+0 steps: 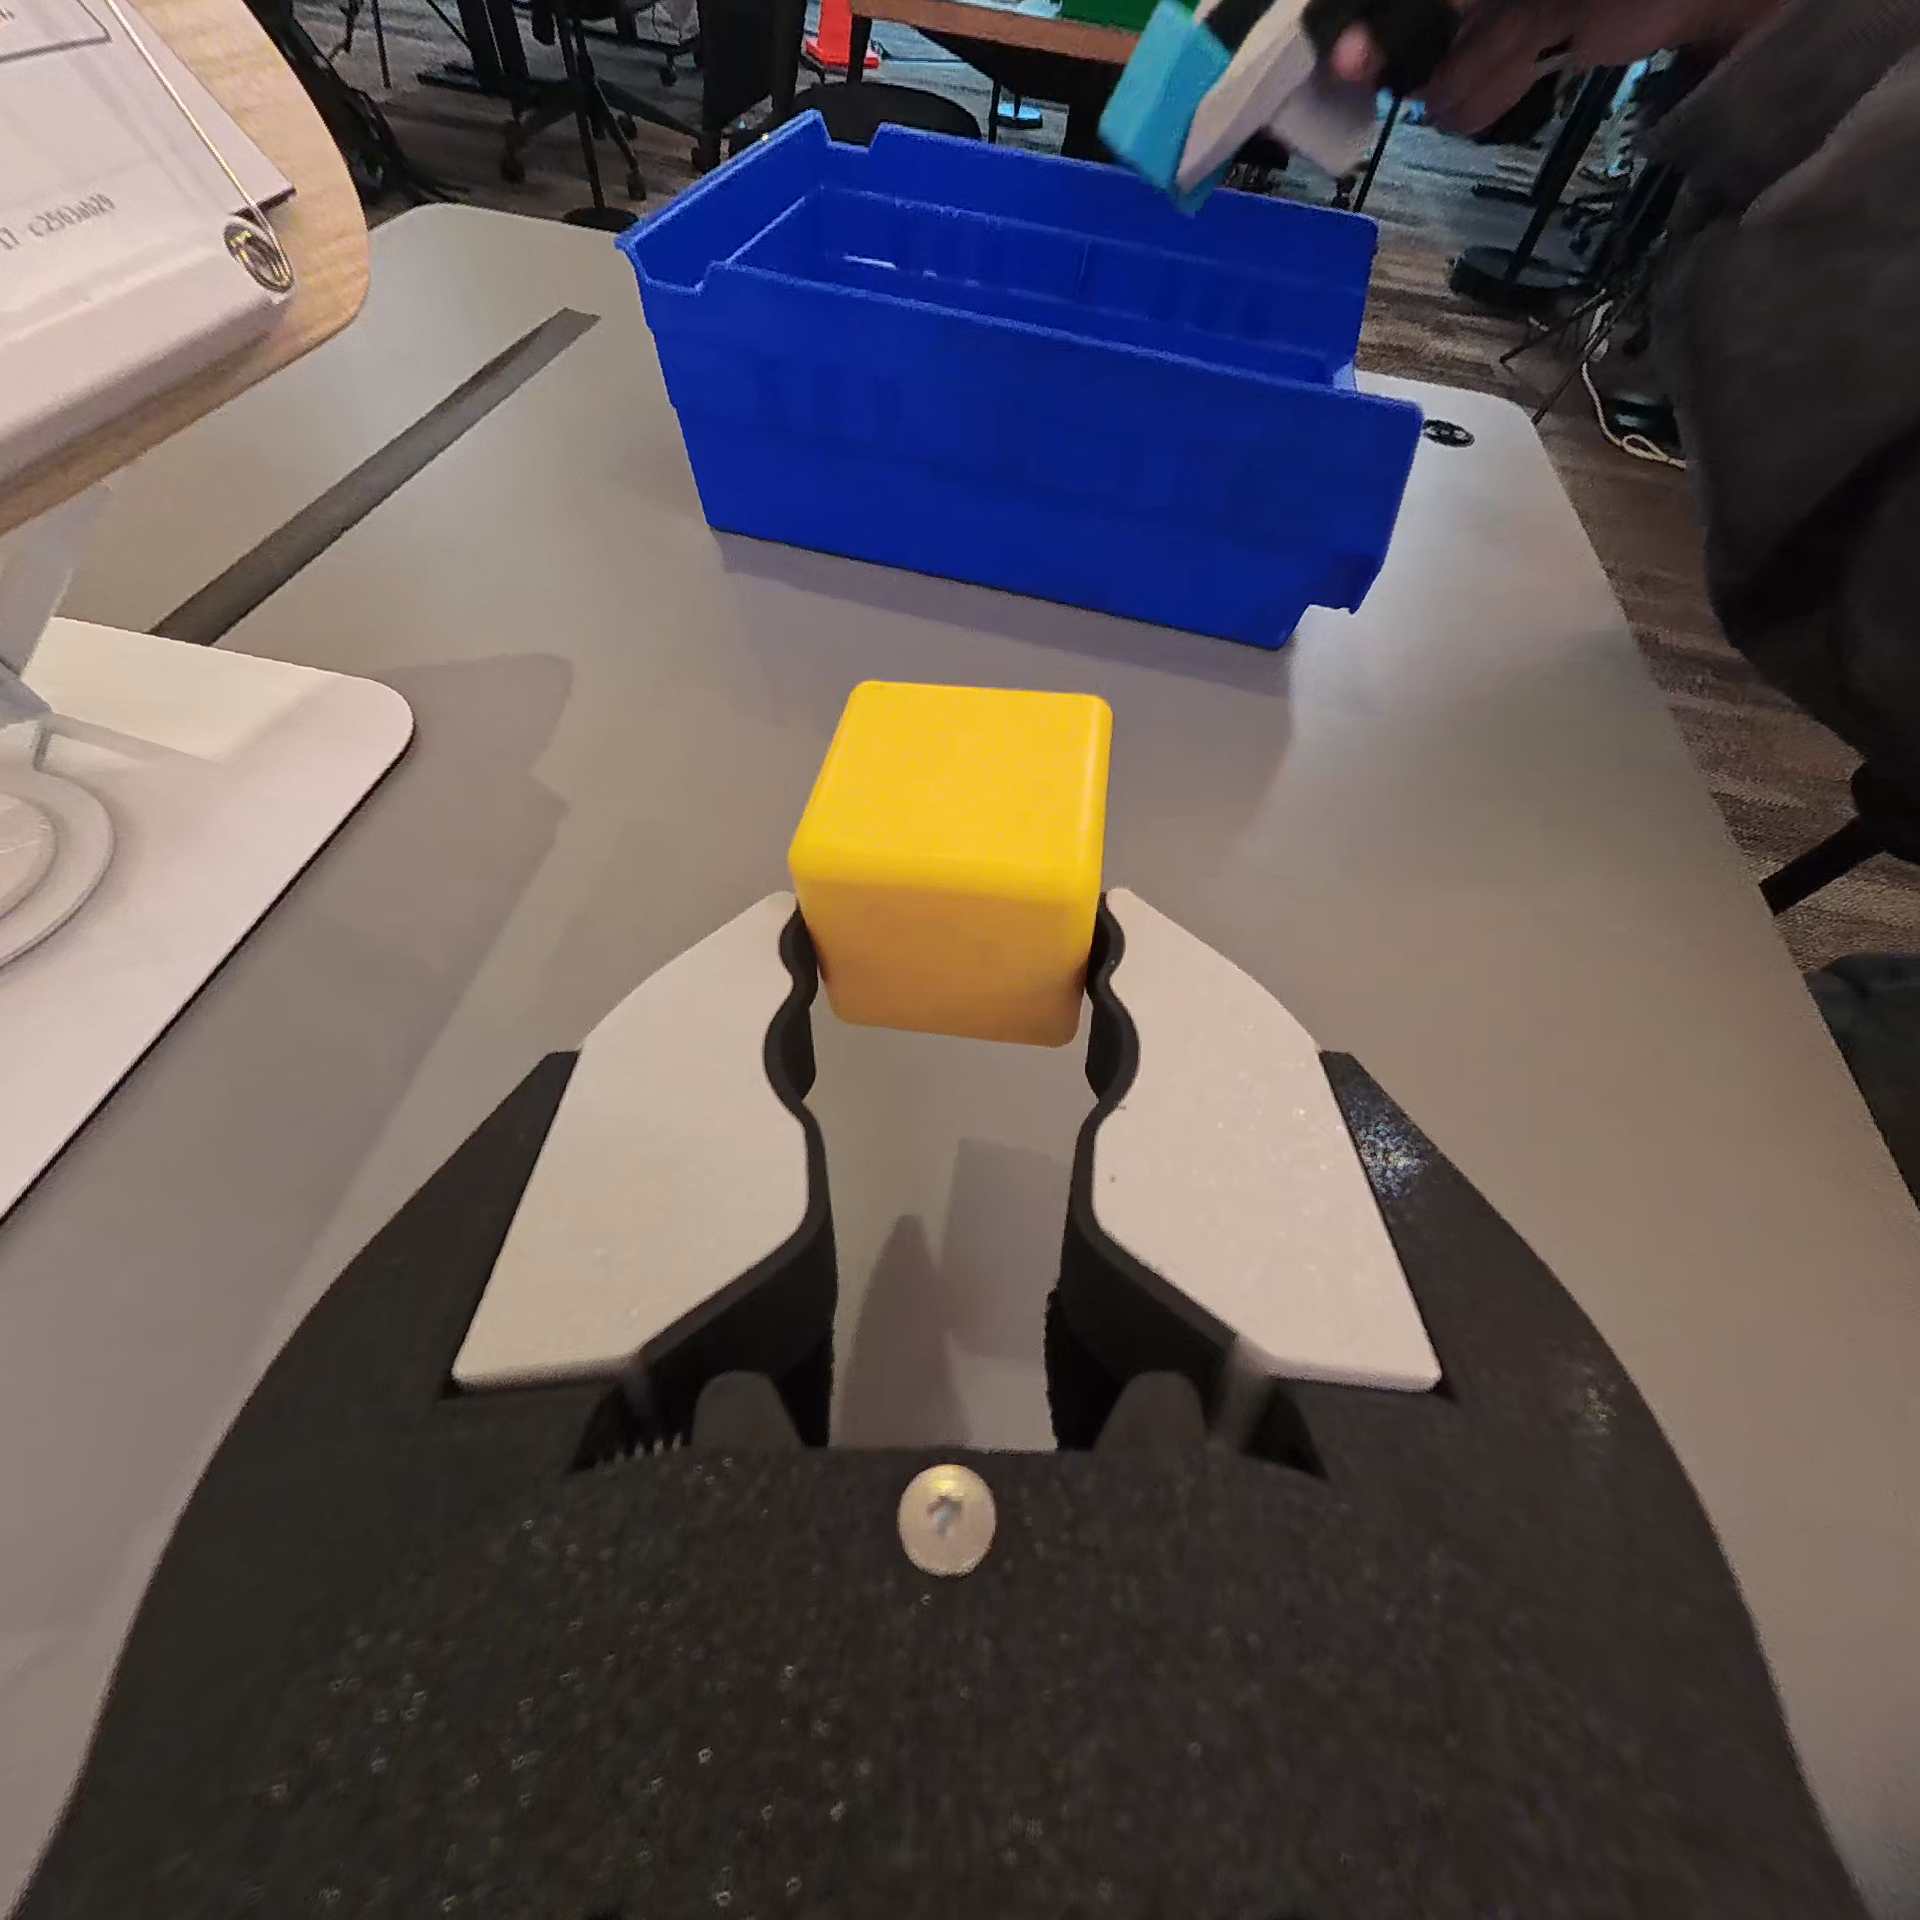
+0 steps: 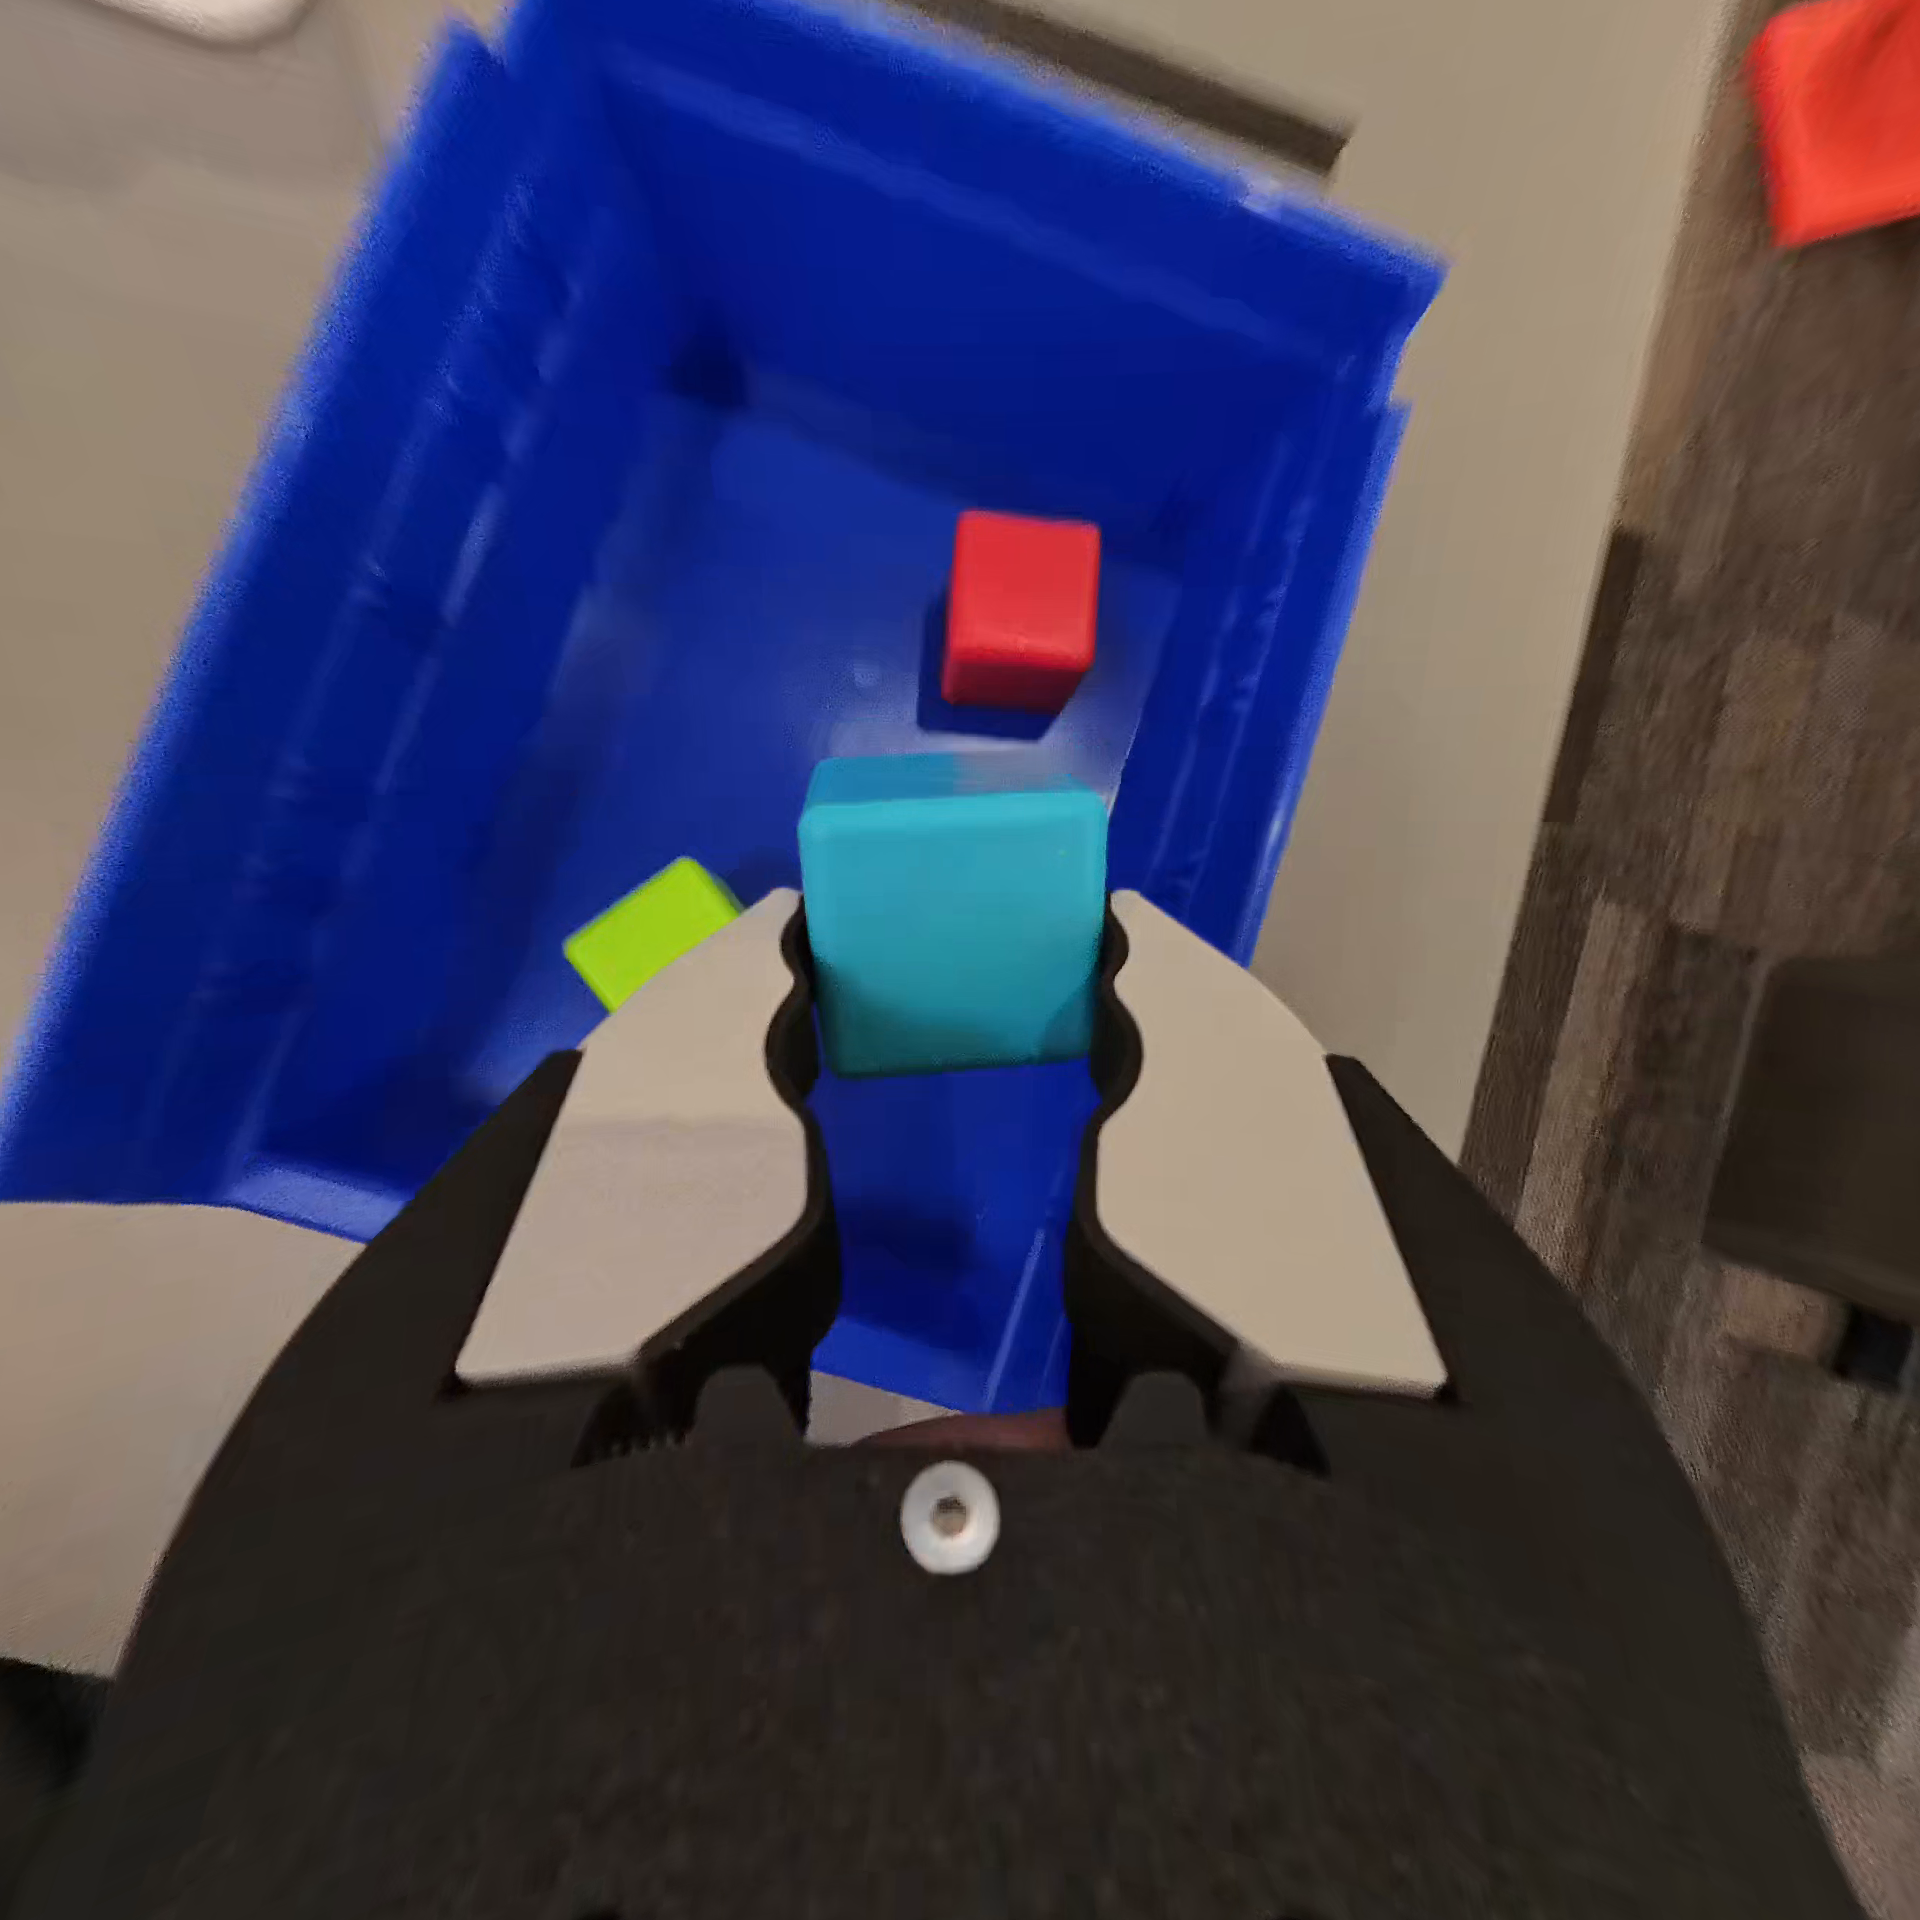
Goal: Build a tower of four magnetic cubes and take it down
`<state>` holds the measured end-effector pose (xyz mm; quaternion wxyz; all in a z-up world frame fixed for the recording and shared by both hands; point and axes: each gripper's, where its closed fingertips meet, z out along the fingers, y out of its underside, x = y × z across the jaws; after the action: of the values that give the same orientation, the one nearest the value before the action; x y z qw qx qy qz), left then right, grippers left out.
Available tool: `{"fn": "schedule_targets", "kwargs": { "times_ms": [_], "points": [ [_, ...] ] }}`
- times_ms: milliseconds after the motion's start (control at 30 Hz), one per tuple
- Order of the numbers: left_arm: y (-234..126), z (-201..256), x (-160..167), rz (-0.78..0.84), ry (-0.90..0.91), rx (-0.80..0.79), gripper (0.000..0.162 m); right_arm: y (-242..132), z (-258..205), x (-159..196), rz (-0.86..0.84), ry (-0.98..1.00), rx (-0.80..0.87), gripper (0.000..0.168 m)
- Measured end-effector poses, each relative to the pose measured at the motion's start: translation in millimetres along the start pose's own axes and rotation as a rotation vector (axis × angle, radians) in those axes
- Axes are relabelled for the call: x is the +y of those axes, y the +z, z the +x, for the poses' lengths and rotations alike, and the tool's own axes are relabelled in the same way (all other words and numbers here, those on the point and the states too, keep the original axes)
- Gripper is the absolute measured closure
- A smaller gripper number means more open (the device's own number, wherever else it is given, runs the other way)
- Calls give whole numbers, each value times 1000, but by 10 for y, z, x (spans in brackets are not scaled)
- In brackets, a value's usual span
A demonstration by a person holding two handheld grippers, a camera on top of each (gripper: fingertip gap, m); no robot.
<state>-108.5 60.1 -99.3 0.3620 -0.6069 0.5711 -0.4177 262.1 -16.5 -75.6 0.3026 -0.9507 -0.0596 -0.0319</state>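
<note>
My left gripper point(image 1: 948, 935) is shut on a yellow cube point(image 1: 951, 862), low over the grey table point(image 1: 1351, 935) in front of a blue bin point(image 1: 1018, 457). My right gripper point(image 2: 951, 935) is shut on a teal cube point(image 2: 951, 925) and holds it above the blue bin point(image 2: 416, 623), looking down into it. A red cube point(image 2: 1021, 610) and a lime green cube point(image 2: 649, 928) lie on the bin's floor. In the left wrist view the right gripper point(image 1: 1216, 114) with the teal cube point(image 1: 1158, 99) shows high above the bin's far right.
A white pad point(image 1: 187, 831) and a clear stand with papers point(image 1: 114, 208) sit at the table's left. A dark strip point(image 1: 384, 478) runs along the table. A person's dark sleeve point(image 1: 1787, 364) is at the right. Chairs and floor lie beyond the table's edge.
</note>
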Motion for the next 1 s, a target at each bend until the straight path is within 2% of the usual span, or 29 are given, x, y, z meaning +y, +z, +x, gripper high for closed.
{"fn": "schedule_targets", "kwargs": {
  "times_ms": [100,200,500,700,800,867,933,1000],
  "points": [
    [12,3,22,-11,-2,3,113,318,10,262,-190,-46,-22,117],
    [24,8,45,-24,-1,5,113,525,-23,419,-307,-95,-50,117],
    [30,5,87,-45,-2,5,113,893,91,462,-441,34,81,118],
    [35,22,94,-51,0,13,113,926,125,516,-481,-14,153,116],
    [42,31,100,-56,3,16,113,836,106,446,-429,-35,157,104],
    [37,30,98,-55,5,14,113,620,98,323,-343,-47,194,96],
    [28,25,87,-48,2,14,113,289,-19,122,-181,-48,211,96],
    [20,23,78,-42,0,15,113,-88,-369,-145,79,-54,141,102]
  ]
}}
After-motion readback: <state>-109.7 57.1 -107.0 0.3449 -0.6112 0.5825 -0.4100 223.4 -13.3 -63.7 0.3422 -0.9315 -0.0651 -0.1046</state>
